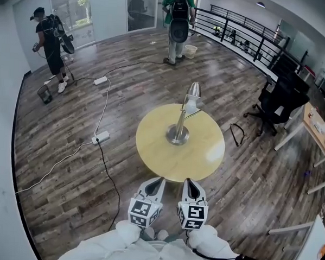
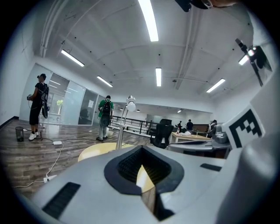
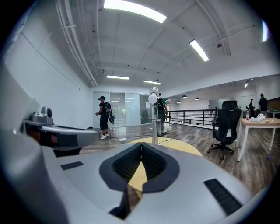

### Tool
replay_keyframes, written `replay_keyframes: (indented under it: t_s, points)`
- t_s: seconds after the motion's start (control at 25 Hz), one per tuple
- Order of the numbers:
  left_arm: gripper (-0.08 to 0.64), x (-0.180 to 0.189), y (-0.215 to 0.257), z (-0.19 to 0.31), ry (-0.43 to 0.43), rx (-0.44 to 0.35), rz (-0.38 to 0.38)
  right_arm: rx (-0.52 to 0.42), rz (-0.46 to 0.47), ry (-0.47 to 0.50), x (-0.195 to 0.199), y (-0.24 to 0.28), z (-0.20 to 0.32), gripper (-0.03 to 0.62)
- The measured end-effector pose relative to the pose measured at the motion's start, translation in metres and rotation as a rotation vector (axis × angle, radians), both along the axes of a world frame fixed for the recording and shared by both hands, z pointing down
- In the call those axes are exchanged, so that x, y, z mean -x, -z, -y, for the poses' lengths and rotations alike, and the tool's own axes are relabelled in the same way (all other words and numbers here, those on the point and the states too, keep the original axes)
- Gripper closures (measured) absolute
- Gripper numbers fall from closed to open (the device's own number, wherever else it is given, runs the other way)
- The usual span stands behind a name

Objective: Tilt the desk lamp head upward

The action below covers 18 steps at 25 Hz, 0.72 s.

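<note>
A silver desk lamp (image 1: 180, 122) stands on a round yellow table (image 1: 204, 156), its base near the table's middle and its head (image 1: 193, 91) toward the far edge. The lamp head (image 2: 130, 103) shows white and round in the left gripper view, and the lamp (image 3: 154, 118) also rises ahead in the right gripper view. My left gripper (image 1: 155, 184) and right gripper (image 1: 191, 187) are side by side just short of the table's near edge, both shut and empty, well apart from the lamp.
A black office chair (image 1: 278, 103) stands right of the table, with a desk (image 1: 320, 127) beyond. Cables and a power strip (image 1: 101, 136) lie on the wood floor at left. One person (image 1: 178, 21) stands at the back, another person (image 1: 52, 42) at far left. A railing (image 1: 238, 30) runs behind.
</note>
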<state>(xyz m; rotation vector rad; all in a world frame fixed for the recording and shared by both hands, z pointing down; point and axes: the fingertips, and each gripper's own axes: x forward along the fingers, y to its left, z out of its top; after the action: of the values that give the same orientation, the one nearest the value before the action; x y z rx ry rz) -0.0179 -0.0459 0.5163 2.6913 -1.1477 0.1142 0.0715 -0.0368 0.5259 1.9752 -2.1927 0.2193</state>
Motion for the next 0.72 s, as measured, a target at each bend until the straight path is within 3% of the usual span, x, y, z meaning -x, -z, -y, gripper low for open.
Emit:
replay_keyframes:
  t_s: [0.72]
  points:
    - [0.558, -0.001, 0.008, -0.016, 0.006, -0.024, 0.018, -0.046, -0.054, 0.036, 0.005, 0.015, -0.016, 0.579]
